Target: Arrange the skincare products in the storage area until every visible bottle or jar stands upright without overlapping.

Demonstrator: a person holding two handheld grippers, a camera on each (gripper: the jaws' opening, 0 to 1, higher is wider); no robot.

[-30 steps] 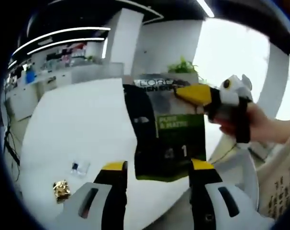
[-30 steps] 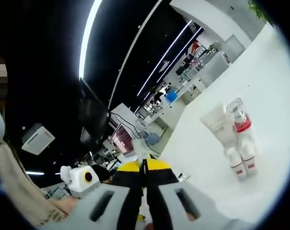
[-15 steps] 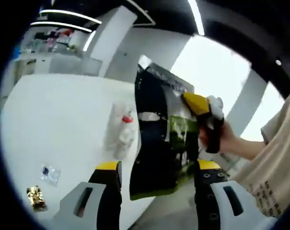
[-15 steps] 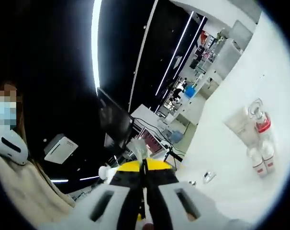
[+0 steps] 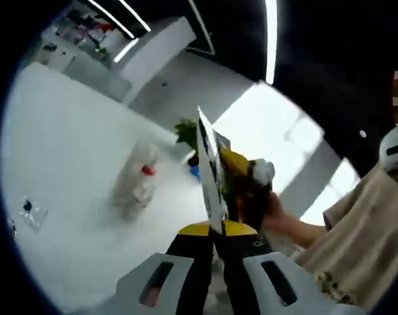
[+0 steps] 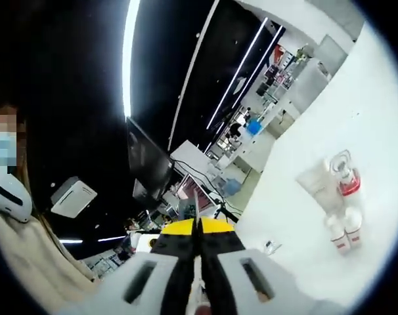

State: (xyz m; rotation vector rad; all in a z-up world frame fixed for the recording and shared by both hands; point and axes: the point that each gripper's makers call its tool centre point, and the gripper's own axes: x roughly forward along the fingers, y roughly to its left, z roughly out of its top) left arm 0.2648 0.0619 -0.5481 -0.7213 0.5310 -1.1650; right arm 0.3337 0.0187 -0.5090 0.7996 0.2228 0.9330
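A black and green skincare pouch hangs in the air, edge-on in the left gripper view. My left gripper is shut on its lower edge. Higher up on the same pouch, my right gripper is held by a hand. In the right gripper view, my right gripper is shut, and a thin sliver of the pouch sticks out between its jaws. A cluster of bottles stands upright on the white table: a white tube, a clear bottle with a red collar and small white bottles.
A small sachet lies on the table near its left side, and a small item lies close to the edge. A person in a beige sleeve stands to the right. A green plant is beyond the table.
My left gripper's jaws have shut on the pouch's lower edge. The pouch has turned from face-on to edge-on. Both views have swung with the hands.
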